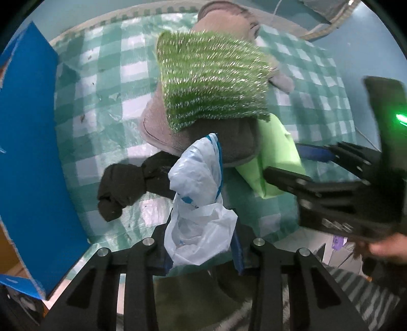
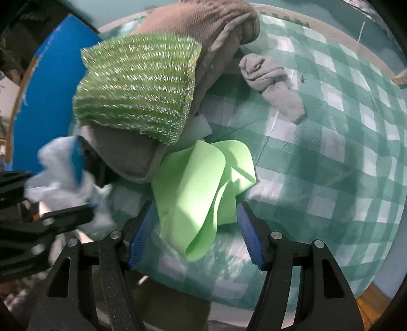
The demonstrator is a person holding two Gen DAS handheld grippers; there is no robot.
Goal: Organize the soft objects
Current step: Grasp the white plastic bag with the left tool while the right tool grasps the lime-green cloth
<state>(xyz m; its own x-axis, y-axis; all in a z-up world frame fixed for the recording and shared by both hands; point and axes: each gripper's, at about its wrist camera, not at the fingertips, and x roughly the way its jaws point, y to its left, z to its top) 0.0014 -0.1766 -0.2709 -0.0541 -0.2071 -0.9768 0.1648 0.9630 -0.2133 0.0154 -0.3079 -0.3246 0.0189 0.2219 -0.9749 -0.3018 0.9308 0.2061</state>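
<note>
The left hand-held gripper [image 1: 201, 244] clamped the white plastic bag [image 1: 198, 203] for removal, while the right hand-held gripper [image 2: 197, 229] straddled the green cloth [image 2: 201, 178], unclosed.

We look down on a surface covered by a green-and-white checked plastic cloth [image 1: 96, 84], glossy, wrinkled and flecked with small dark specks. A pale band with small green squares runs along its far rim [image 2: 287, 19]. On our left a flat bright blue board [image 1: 30, 142] stands upright at the cloth's edge, its border frayed. Beyond the cloth a plain pale blue area [image 1: 368, 43] fills the background; whether it is floor or wall we cannot tell. A sliver of orange-brown wood [image 2: 368, 308] shows at the lower right in the right wrist view. Light is soft and even, with faint sheen on the plastic.
</note>
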